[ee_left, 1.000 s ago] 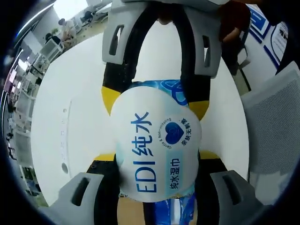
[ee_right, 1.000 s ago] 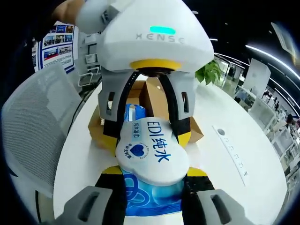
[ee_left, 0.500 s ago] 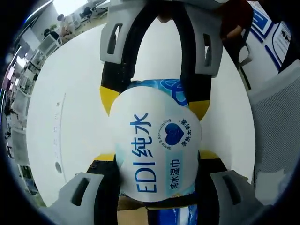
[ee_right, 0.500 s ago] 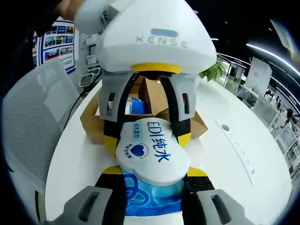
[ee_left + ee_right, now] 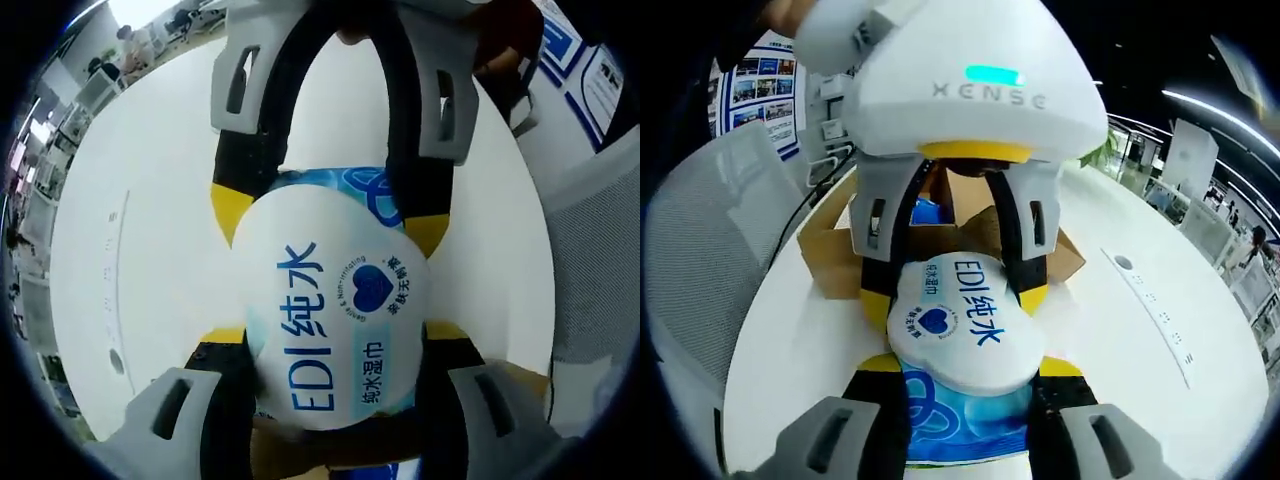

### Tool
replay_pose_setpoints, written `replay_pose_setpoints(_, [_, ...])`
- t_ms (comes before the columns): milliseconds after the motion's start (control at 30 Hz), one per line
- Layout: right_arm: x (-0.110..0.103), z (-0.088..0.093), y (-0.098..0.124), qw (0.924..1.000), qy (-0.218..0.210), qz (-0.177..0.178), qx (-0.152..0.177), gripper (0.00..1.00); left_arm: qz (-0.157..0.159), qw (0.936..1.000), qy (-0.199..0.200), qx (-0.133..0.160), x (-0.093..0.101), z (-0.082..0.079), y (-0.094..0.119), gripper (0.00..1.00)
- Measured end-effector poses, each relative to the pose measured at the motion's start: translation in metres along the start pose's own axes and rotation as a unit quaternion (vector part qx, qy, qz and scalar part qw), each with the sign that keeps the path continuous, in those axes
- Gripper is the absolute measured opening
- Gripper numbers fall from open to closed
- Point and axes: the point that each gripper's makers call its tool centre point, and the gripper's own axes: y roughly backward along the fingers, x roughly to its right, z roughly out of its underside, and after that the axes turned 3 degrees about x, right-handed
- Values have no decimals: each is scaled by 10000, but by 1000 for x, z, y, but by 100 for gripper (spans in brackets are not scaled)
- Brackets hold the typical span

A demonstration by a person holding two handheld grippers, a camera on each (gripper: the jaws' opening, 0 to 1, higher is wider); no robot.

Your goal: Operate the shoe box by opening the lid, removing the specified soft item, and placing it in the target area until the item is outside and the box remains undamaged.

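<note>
Two grippers, left (image 5: pixel 335 345) and right (image 5: pixel 958 370), are both clamping one wipes pack (image 5: pixel 965 330) for me. One open box (image 5: pixel 835 262) is sitting behind them on the table (image 5: pixel 150 200), one chair (image 5: pixel 710 260) alongside.

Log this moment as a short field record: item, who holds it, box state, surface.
item: wet wipes pack, blue wrapper with a white flap lid printed EDI
held by: left hand-held gripper and right hand-held gripper, one at each end of the pack, jaws closed on it
pack position: lifted, in front of the box rather than inside it
box: brown cardboard shoe box, open, flaps up, something blue inside
surface: white table
nearby: grey mesh chair beside the table
</note>
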Motion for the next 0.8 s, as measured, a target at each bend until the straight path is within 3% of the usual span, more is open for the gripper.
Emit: replay_pose_setpoints(800, [-1,16,-7,10000,81,-27,2,42,0,10000,7,99,0,2,-17,65])
